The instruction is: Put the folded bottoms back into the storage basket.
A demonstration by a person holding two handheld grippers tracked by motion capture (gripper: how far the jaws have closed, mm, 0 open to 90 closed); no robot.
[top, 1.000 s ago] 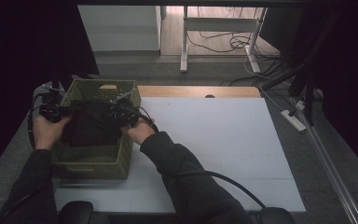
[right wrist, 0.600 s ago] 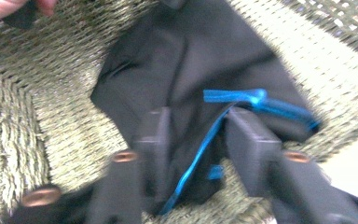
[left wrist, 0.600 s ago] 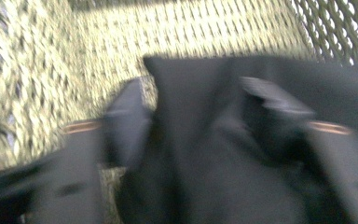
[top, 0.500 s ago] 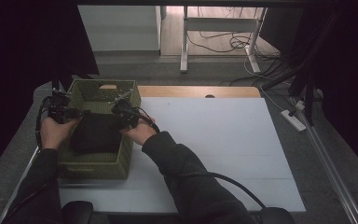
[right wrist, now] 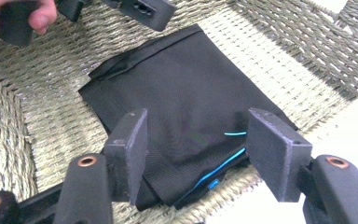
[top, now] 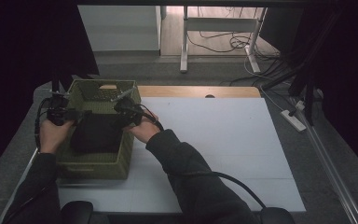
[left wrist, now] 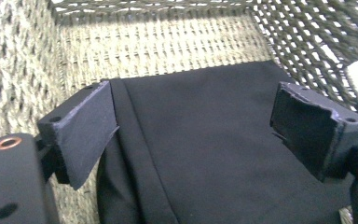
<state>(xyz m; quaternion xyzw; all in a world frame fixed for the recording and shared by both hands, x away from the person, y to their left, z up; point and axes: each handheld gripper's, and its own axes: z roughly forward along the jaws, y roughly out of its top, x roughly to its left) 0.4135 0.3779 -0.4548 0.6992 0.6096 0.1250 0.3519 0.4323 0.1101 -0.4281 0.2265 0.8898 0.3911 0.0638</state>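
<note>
The folded black cloth (top: 95, 133) now lies inside the green basket (top: 93, 164); both hand-held grippers, left (top: 67, 115) and right (top: 121, 112), have just opened, releasing it, so placement looks complete.

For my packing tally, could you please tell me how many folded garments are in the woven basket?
1: a folded black garment lying flat on the floor of the green woven basket. Nothing shows beneath it, though something could be hidden.
</note>
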